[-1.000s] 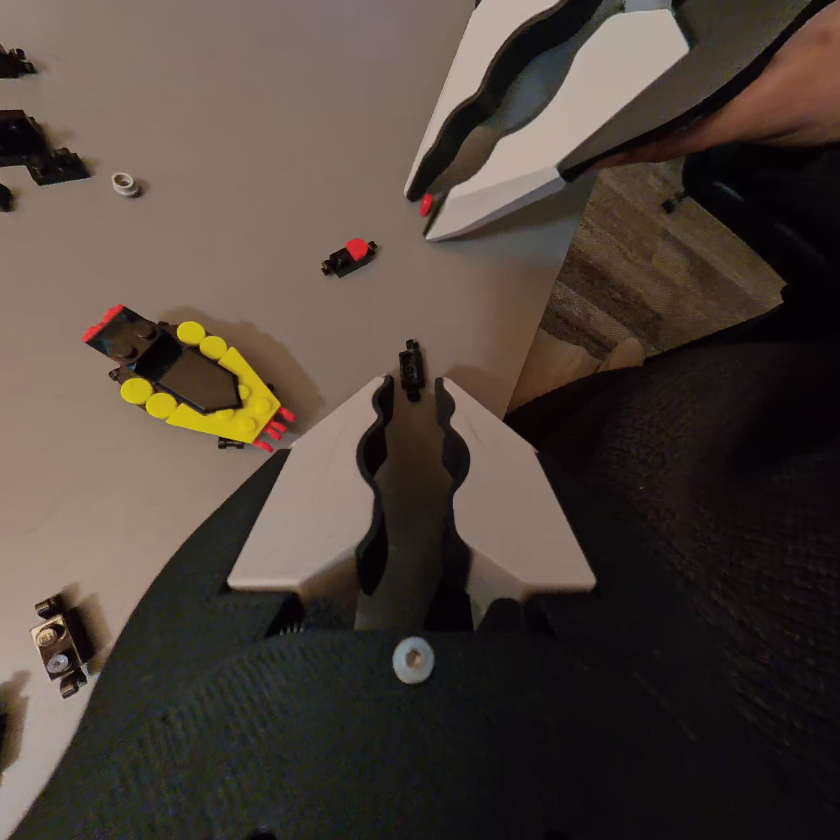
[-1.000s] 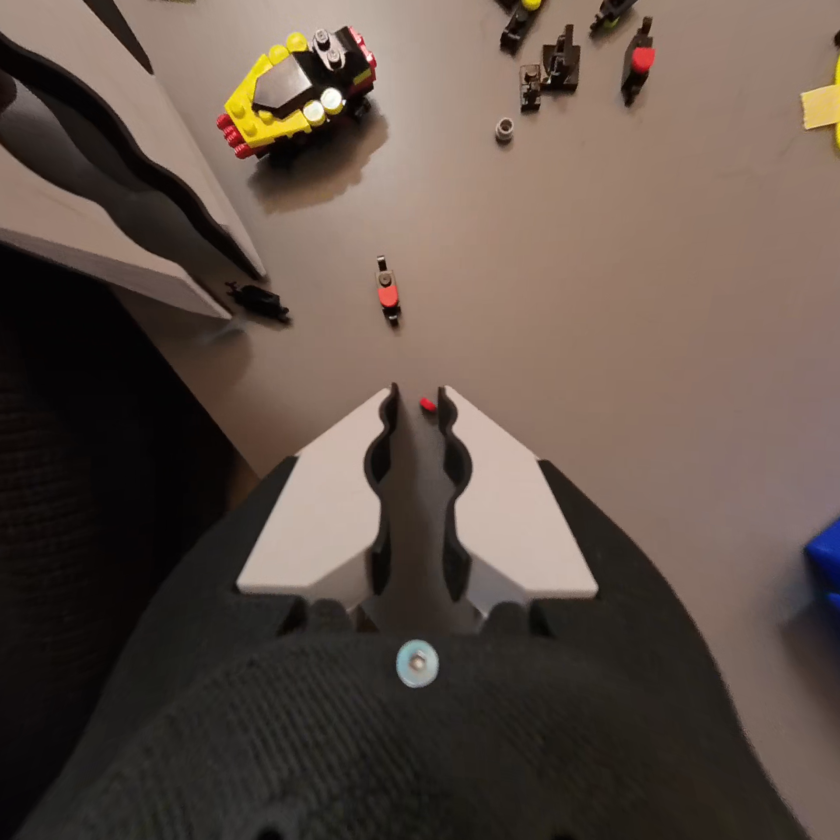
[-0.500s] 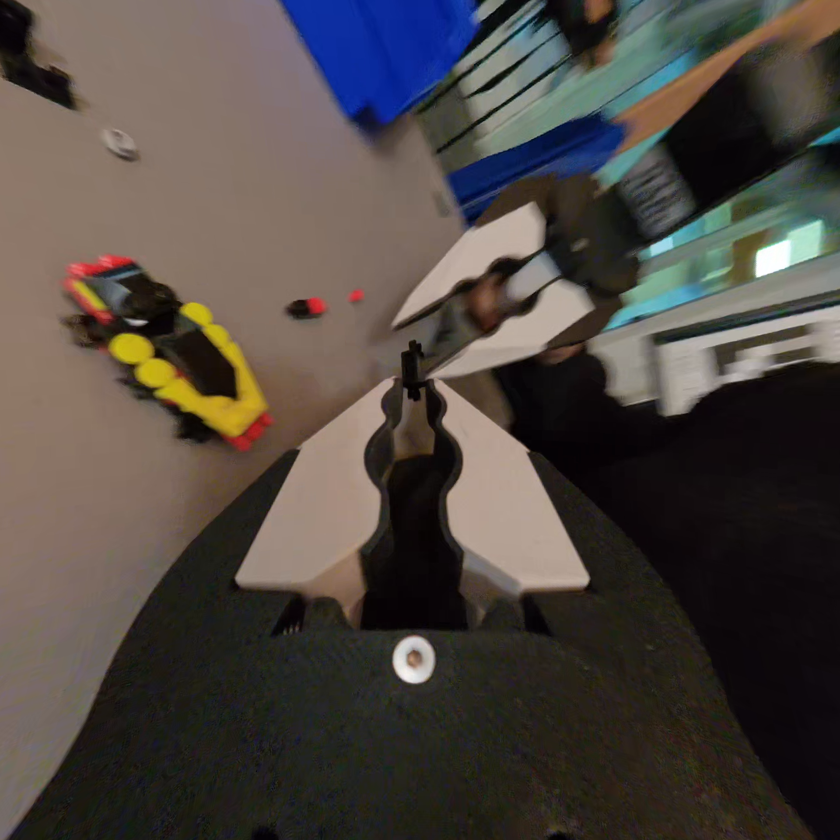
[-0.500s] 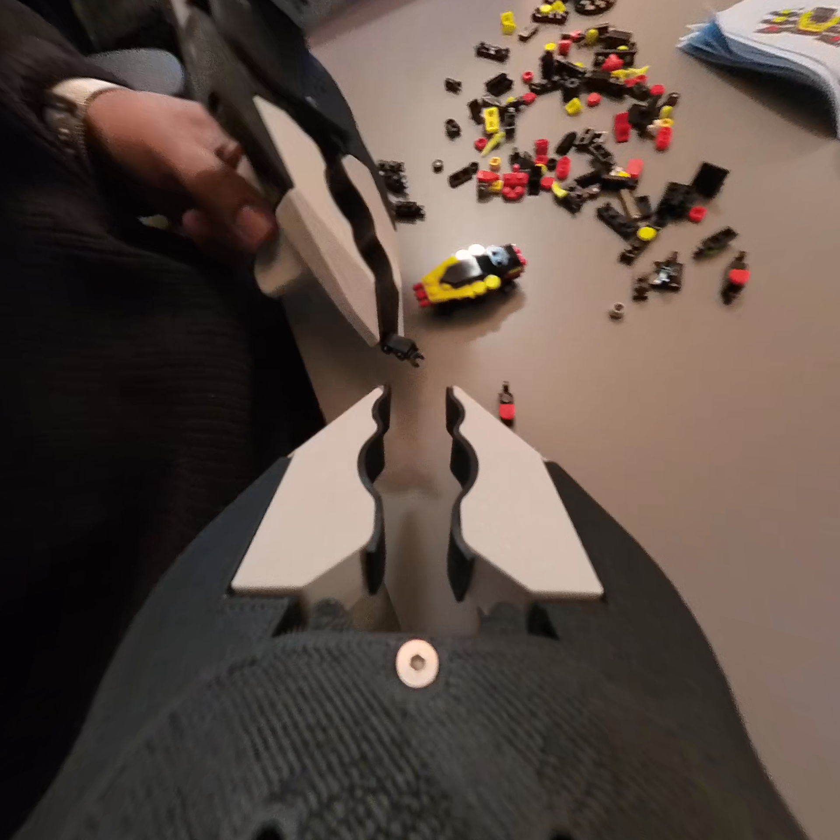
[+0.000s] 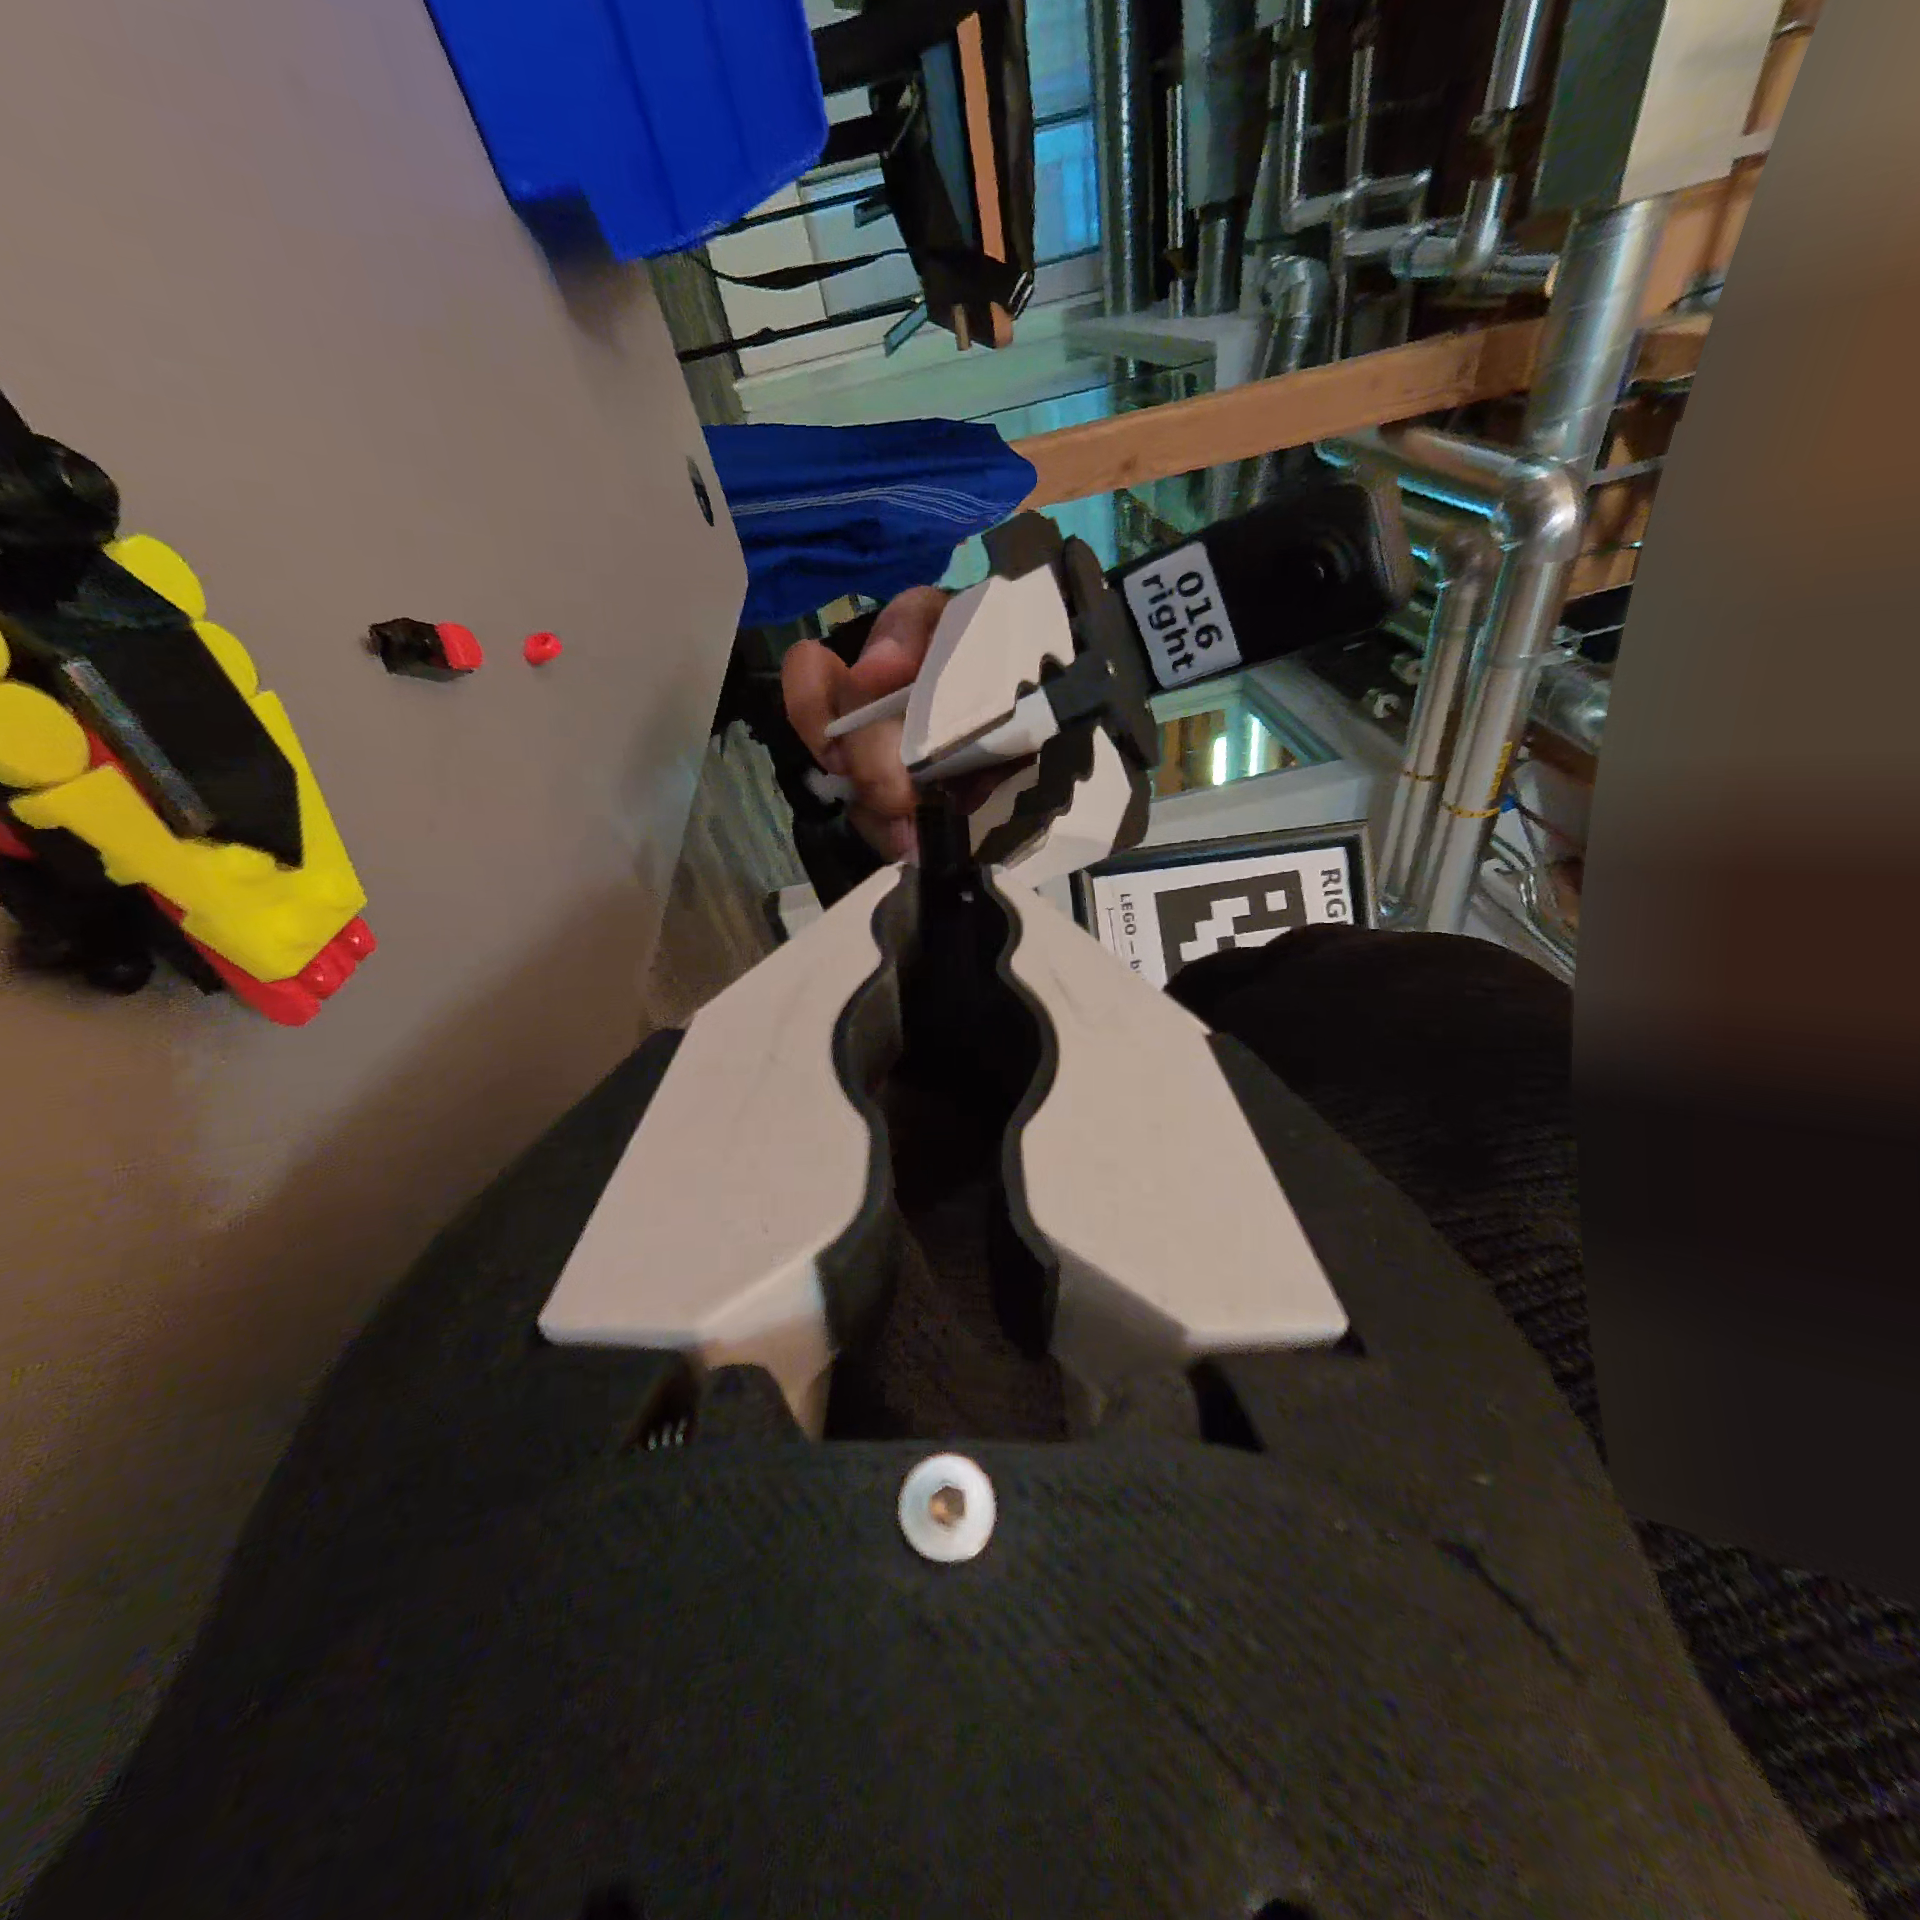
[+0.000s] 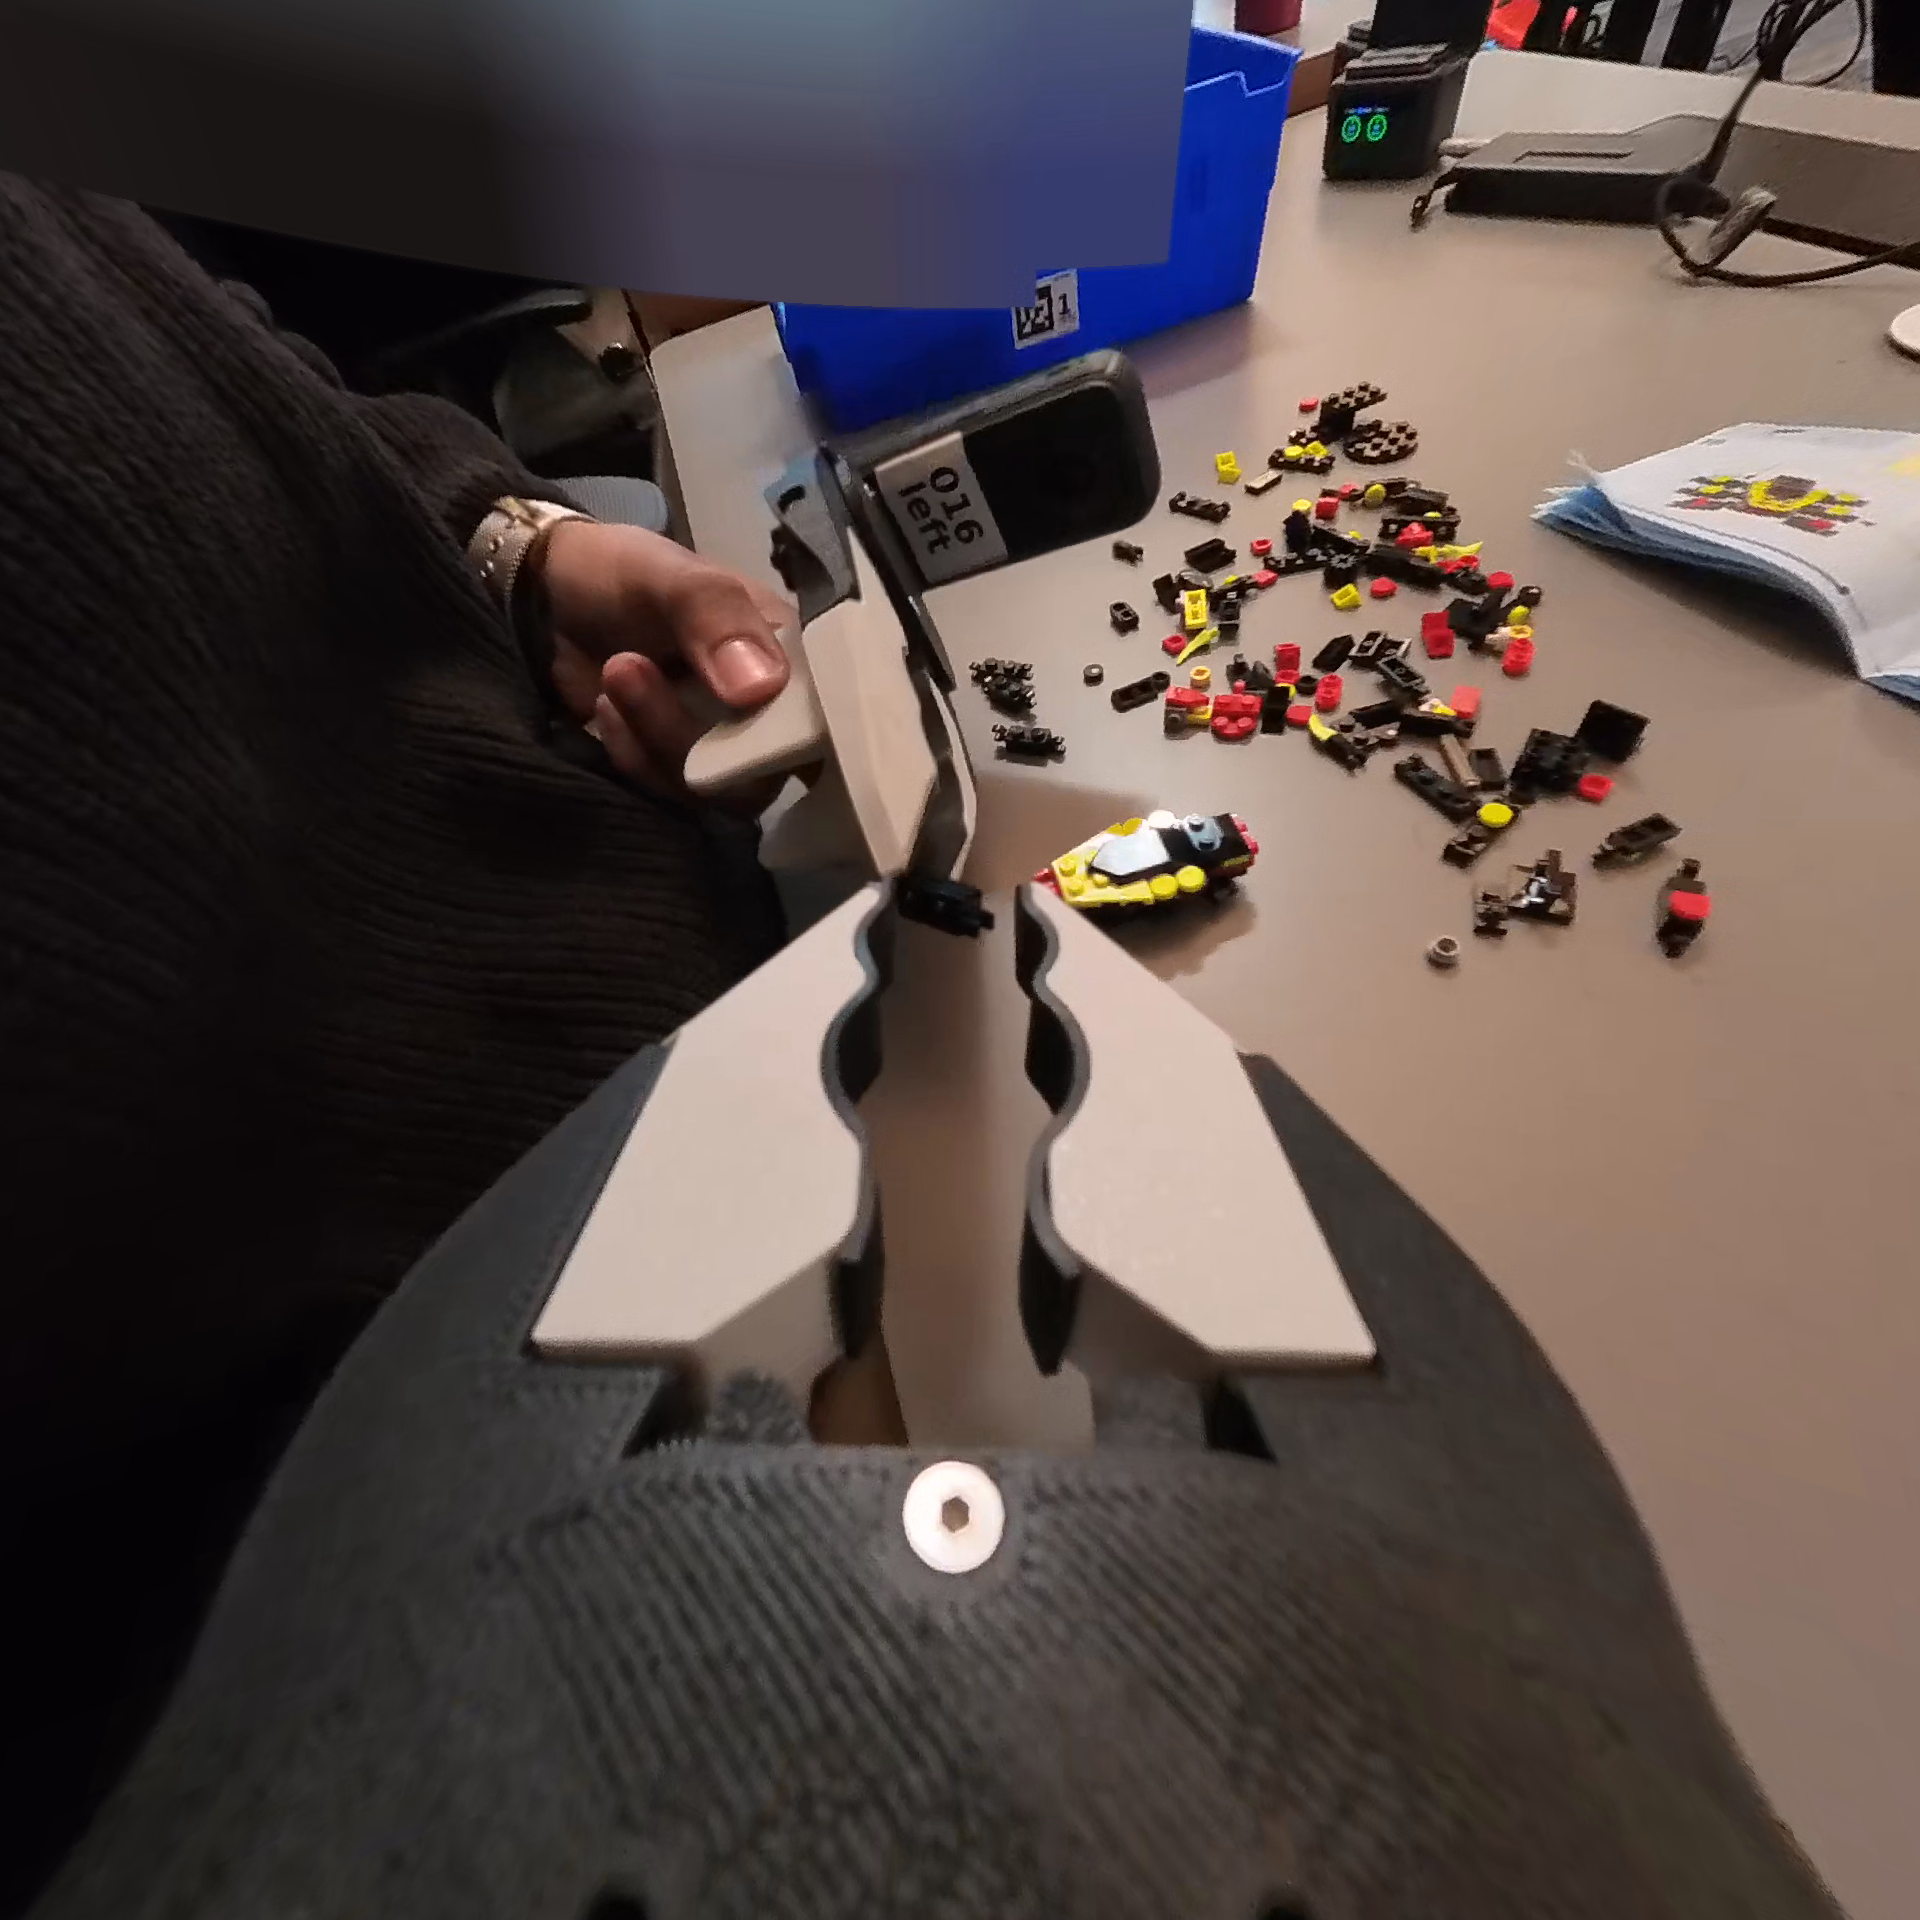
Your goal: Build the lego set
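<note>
Left wrist view showed the left gripper clenched on a small black brick piece, lifted off the grey surface and held up between the fingertips of the right gripper. That right gripper stood released, its right pad clear of the piece. A yellow, black and red brick vehicle sat on the surface just beyond, with loose bricks scattered farther off beside a booklet and a blue bin
</note>
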`<action>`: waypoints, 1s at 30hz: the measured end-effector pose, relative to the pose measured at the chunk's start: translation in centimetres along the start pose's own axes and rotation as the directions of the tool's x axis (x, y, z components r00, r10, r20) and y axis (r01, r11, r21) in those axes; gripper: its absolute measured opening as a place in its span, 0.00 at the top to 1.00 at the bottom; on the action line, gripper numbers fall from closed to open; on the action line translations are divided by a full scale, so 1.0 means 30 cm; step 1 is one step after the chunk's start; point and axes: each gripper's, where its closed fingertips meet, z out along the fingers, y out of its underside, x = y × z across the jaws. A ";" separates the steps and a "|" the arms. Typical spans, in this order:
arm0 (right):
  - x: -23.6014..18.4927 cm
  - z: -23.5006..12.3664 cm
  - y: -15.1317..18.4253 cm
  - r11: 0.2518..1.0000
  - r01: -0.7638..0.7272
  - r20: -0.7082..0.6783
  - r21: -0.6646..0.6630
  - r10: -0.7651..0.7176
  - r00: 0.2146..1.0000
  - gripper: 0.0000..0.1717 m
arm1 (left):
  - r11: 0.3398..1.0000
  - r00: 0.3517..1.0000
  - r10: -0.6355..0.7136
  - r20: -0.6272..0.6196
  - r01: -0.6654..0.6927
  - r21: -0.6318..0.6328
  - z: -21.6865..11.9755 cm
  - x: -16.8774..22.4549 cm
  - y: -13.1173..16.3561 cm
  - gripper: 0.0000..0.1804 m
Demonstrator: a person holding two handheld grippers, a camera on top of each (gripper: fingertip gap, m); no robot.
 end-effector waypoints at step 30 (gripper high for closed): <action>0.034 -0.003 0.039 0.981 -0.195 0.042 -0.020 0.196 0.980 0.98 | 0.993 0.980 0.105 0.168 -0.094 -0.070 -0.029 -0.061 0.002 0.89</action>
